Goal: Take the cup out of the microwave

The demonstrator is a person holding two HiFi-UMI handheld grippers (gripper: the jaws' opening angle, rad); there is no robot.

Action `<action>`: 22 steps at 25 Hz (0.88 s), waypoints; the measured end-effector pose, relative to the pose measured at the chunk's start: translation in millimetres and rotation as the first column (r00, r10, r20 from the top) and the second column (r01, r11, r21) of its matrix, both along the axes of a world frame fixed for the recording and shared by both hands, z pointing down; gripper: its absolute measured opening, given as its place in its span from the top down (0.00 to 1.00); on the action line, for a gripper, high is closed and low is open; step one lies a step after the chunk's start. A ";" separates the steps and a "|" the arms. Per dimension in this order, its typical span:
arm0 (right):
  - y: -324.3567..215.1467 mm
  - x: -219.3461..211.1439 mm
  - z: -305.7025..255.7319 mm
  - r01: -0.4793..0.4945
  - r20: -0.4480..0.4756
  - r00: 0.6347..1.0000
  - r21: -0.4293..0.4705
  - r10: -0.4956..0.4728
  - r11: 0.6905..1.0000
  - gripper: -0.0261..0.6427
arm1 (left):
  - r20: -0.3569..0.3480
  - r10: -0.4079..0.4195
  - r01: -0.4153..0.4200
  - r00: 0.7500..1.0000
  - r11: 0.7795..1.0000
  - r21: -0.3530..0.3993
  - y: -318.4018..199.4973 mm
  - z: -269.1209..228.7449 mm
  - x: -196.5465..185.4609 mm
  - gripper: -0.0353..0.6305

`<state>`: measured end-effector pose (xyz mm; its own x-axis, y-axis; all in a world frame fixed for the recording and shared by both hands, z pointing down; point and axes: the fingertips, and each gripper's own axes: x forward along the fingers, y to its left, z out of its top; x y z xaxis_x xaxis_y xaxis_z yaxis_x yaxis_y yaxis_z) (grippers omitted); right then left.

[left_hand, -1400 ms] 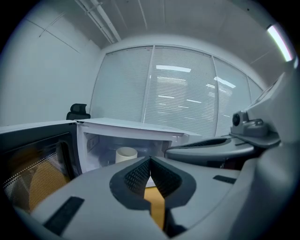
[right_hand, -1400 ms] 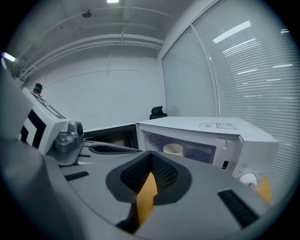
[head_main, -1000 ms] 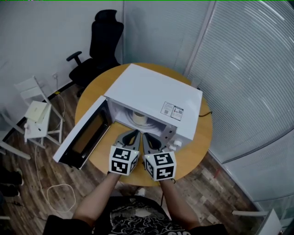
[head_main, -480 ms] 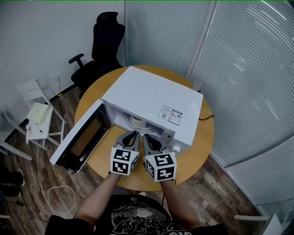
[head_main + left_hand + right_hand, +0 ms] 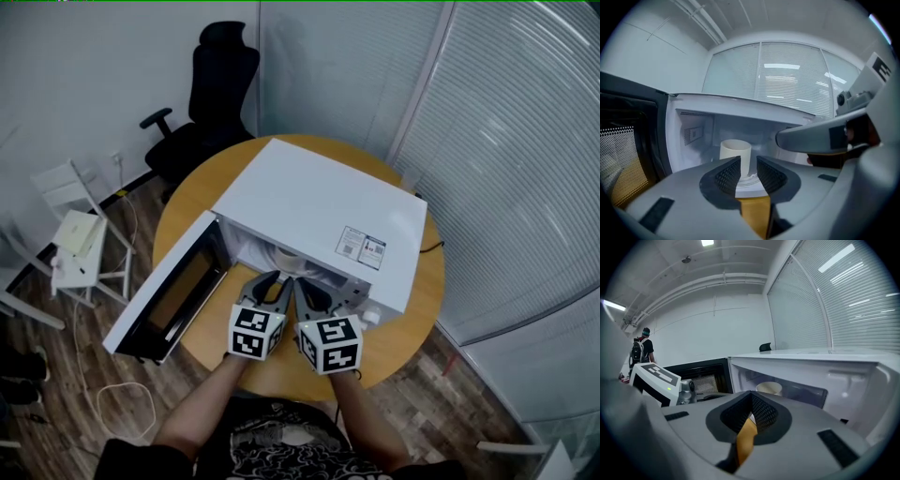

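Note:
A white microwave (image 5: 319, 202) stands on a round wooden table (image 5: 417, 281), its door (image 5: 169, 286) swung open to the left. A cream cup (image 5: 286, 255) stands upright on the turntable inside, also in the left gripper view as the cup (image 5: 736, 151) and in the right gripper view as the cup (image 5: 769, 388). My left gripper (image 5: 277, 278) hovers just outside the opening, its jaws opening with a narrow gap (image 5: 748, 169) and nothing between them; the cup is farther in. Beside it, my right gripper (image 5: 302, 284) has its pads meeting (image 5: 751, 401), empty.
A black office chair (image 5: 211, 94) stands behind the table. A white folding stool (image 5: 80, 239) and a loose cable (image 5: 122, 403) lie on the wood floor at left. Glass walls with blinds (image 5: 525, 159) close the right side.
Both grippers have edged forward and a little lower toward the microwave's mouth. The cup shows less under the microwave's top edge.

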<state>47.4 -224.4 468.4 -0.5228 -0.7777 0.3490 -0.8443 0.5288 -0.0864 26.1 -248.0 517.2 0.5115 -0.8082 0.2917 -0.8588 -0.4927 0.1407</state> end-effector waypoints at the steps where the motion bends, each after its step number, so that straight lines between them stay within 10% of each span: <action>1: -1.6 -1.2 1.9 0.001 -0.002 1.000 -0.003 -0.001 1.000 0.94 | -0.002 0.000 0.000 1.000 1.000 -0.001 -2.5 2.0 -1.0 0.80; 22: -32.3 -10.4 24.9 -0.003 -0.033 0.999 -0.049 0.001 0.999 0.94 | -0.041 0.093 -0.095 0.995 0.994 -0.051 -53.9 32.8 -0.8 0.47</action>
